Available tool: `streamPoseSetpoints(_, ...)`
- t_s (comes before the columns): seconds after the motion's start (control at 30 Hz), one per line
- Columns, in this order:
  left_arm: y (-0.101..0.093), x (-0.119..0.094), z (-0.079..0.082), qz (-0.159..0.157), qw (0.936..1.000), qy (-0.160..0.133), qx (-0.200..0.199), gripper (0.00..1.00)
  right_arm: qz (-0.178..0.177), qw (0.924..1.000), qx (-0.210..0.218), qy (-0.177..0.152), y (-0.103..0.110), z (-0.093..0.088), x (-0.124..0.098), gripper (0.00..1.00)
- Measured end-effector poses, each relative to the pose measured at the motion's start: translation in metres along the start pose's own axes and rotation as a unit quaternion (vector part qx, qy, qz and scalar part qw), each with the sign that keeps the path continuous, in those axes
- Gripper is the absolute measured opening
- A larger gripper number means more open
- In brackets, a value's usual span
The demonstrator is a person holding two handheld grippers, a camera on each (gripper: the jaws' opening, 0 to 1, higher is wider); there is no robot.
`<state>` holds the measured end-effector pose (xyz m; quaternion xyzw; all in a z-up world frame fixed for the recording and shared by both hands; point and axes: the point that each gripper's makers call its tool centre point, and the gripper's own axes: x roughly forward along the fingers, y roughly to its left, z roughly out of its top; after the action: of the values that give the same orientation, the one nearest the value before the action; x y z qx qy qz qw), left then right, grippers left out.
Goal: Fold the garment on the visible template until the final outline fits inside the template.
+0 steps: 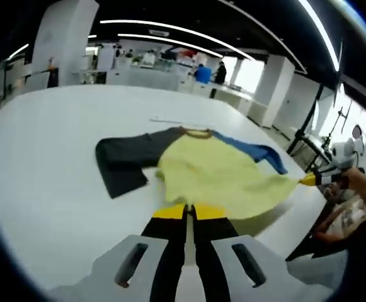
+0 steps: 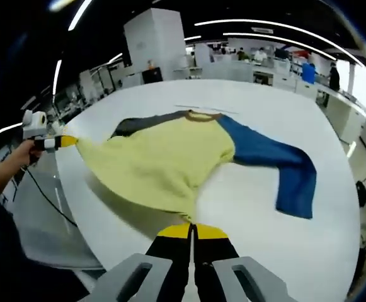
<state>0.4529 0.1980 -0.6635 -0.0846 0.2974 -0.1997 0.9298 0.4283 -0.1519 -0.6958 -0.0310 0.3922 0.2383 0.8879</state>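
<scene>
A long-sleeved shirt [image 1: 214,170] lies on the white table [image 1: 44,163], with a yellow body, a dark grey sleeve [image 1: 123,160] and a blue sleeve [image 1: 258,151]. My left gripper [image 1: 189,212] is shut on one corner of the yellow hem, which is lifted off the table. In the same view my right gripper [image 1: 307,180] pinches the other hem corner, held by a hand [image 1: 359,182]. In the right gripper view my right gripper [image 2: 192,231] is shut on the hem of the shirt [image 2: 164,163], and the left gripper [image 2: 66,141] holds the far corner. A thin pale line [image 1: 170,119] lies beyond the collar.
The table edge [image 2: 69,195] runs close under the lifted hem, with floor and cables below it. The blue sleeve [image 2: 283,163] stretches toward the table's far side. White pillars, desks and people [image 1: 201,73] stand far behind.
</scene>
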Motion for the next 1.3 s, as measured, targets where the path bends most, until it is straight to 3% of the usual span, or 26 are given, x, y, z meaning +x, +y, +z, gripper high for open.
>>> streamPoseSetpoints(0.13,-0.003,-0.005,-0.007,0.001,0.9997,-0.003,-0.023,0.00,0.000,1.0000,-0.006,0.004,0.002,-0.009,-0.003,0.00)
streamPoseSetpoints(0.33,-0.002,-0.009,-0.022,0.012,0.9996,0.010,-0.024,0.00,-0.009,0.9997,-0.022,0.011,0.003,-0.024,-0.003,0.00)
streamPoseSetpoints(0.47,-0.002,-0.009,-0.039,0.015,0.9990,0.034,-0.027,0.00,-0.011,0.9995,-0.022,0.021,0.006,-0.035,-0.001,0.00)
streamPoseSetpoints(0.63,0.001,-0.009,-0.067,0.031,0.9963,0.080,-0.001,0.00,-0.011,0.9993,-0.021,0.030,0.012,-0.048,0.002,0.00)
streamPoseSetpoints(0.73,0.002,-0.009,-0.076,0.033,0.9960,0.083,0.001,0.00,-0.015,0.9987,-0.029,0.039,0.013,-0.058,0.003,0.00)
streamPoseSetpoints(1.0,0.010,-0.009,-0.089,0.042,0.9945,0.094,-0.015,0.01,-0.010,0.9988,-0.011,0.046,0.019,-0.076,0.011,0.00)
streamPoseSetpoints(1.1,0.012,-0.009,-0.092,0.047,0.9939,0.099,-0.010,0.01,-0.005,0.9983,0.014,0.056,0.020,-0.081,0.008,0.00)
streamPoseSetpoints(1.3,0.016,-0.010,-0.096,0.052,0.9928,0.108,0.000,0.00,-0.010,0.9977,0.049,0.046,0.013,-0.080,0.002,0.00)
